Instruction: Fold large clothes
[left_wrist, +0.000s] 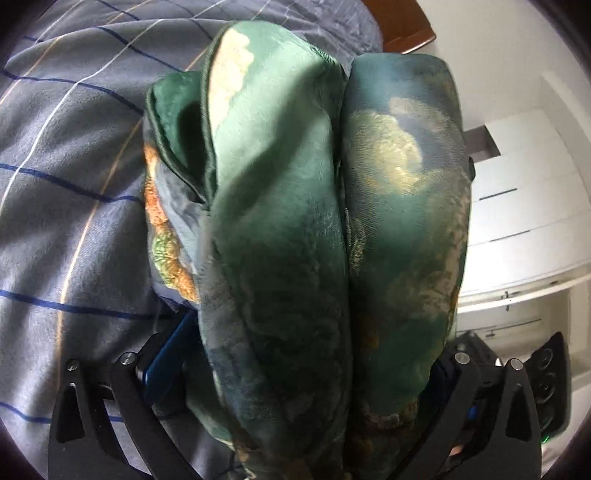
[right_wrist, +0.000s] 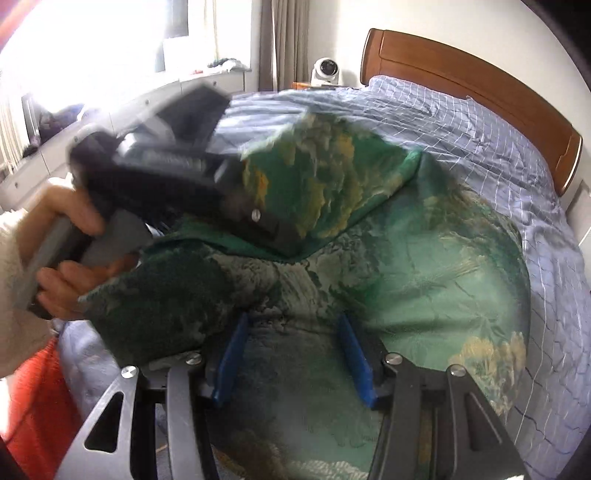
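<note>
Between the two blue fingers (right_wrist: 231, 360) of your right gripper (right_wrist: 295, 354), spread apart and gripping nothing, one green printed garment (right_wrist: 406, 280) lay across the bed. Your left gripper (left_wrist: 314, 369) clenched two thick folds of that garment (left_wrist: 295, 221), lifted over the one checked grey-blue bedspread (right_wrist: 498, 122). Beyond stood one wooden headboard (right_wrist: 480, 85) and one white camera (right_wrist: 325, 70).

The green landscape-print garment (right_wrist: 424, 266) lies spread on the bed, one bunched fold (left_wrist: 332, 221) lifted.
</note>
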